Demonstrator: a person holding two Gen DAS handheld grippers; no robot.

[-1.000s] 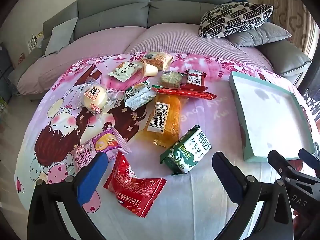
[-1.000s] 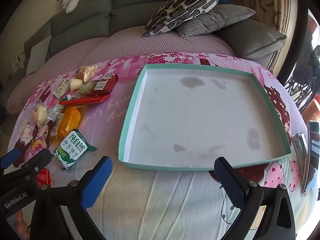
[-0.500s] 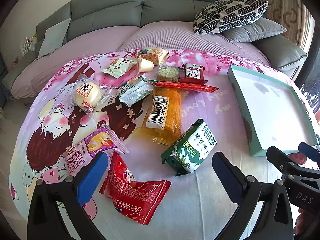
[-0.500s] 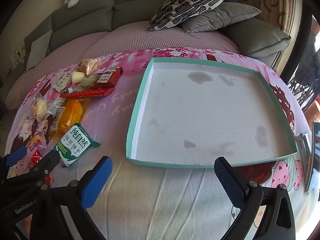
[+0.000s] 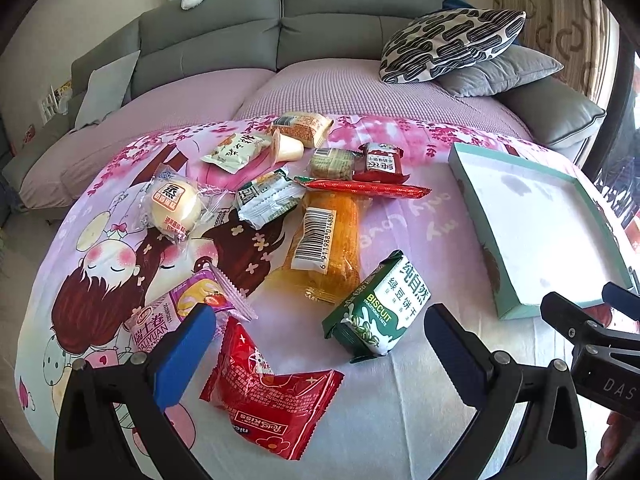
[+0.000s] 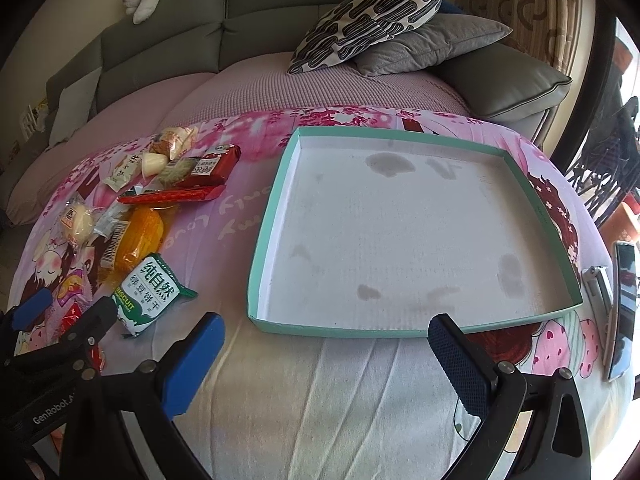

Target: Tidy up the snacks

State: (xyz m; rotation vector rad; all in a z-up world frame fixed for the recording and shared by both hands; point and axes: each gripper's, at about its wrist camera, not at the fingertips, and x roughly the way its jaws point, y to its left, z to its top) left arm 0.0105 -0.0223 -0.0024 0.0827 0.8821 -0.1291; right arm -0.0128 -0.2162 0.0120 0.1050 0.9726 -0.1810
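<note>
Versus a second ago, my left gripper (image 5: 316, 340) sits lower and closer to the snack pile: the red Rose Kiss packet (image 5: 266, 392) now lies between its wide-open jaws, not touched. My right gripper (image 6: 324, 356) has closed in on the near rim of the teal tray (image 6: 332, 326), jaws spread, holding nothing.

Snacks stay put on the pink cartoon cloth (image 5: 400, 224), left of the tray. I count eleven:
- one green biscuit pack (image 5: 380, 308)
- one orange cake (image 5: 324, 244)
- one long red bar (image 5: 364, 189)
- one steamed bun (image 5: 174, 206)
- one pink roll pack (image 5: 180, 316)
- five small packs behind

The tray holds none. One phone (image 6: 622, 304) lies right of the tray.
</note>
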